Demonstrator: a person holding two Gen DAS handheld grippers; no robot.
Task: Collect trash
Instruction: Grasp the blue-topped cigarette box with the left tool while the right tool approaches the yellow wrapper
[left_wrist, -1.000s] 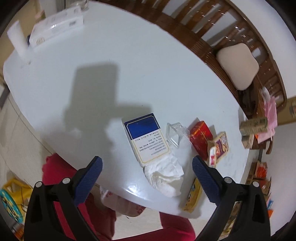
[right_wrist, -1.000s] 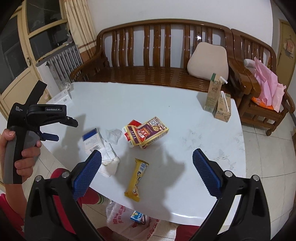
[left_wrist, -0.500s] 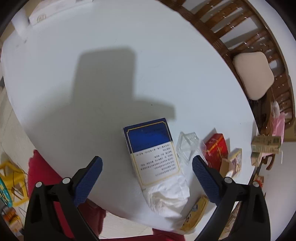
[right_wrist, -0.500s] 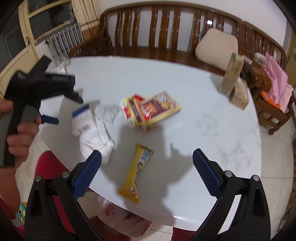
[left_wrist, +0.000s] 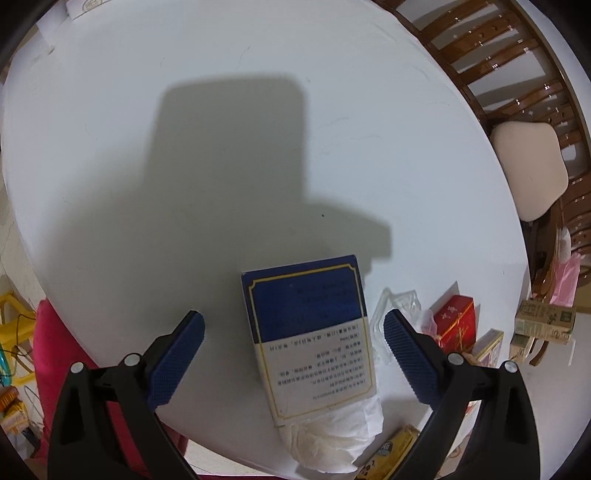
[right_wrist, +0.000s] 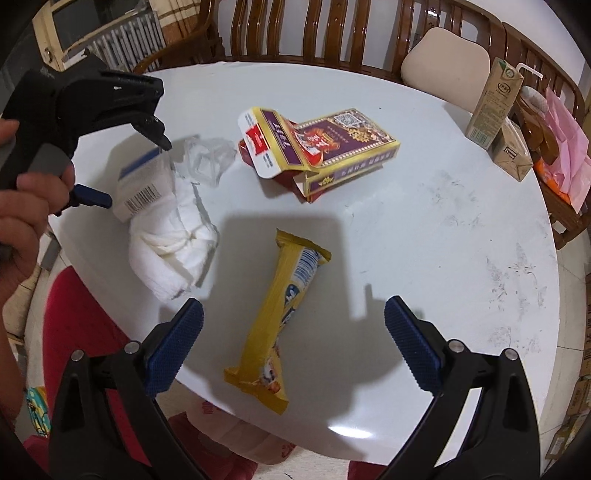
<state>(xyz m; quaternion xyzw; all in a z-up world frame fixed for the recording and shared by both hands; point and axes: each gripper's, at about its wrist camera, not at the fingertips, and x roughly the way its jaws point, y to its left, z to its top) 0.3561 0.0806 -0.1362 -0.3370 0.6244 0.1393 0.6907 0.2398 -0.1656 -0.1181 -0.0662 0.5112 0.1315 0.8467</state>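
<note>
On the white table (left_wrist: 258, 122) lies a blue and white box (left_wrist: 310, 332) with a crumpled white tissue (left_wrist: 332, 439) at its near end. My left gripper (left_wrist: 293, 354) is open, jaws either side of the box, not touching it. The right wrist view shows the same box (right_wrist: 142, 186), the tissue (right_wrist: 173, 243), a yellow snack wrapper (right_wrist: 284, 317) and a purple and gold carton (right_wrist: 332, 147) over a red pack. My right gripper (right_wrist: 293, 350) is open, low over the wrapper's near half. The left gripper (right_wrist: 125, 155) hovers over the box.
Clear crumpled plastic (right_wrist: 207, 158) lies beside the tissue. Two drink cartons (right_wrist: 498, 99) stand at the table's far right. A wooden bench (right_wrist: 332, 33) with a beige cushion runs behind the table. A plastic bag (right_wrist: 236, 439) sits below the table's near edge.
Both grippers have come down and closer to the table. The left now straddles the blue and white box; the right now hangs over the yellow wrapper. Both stay open.
</note>
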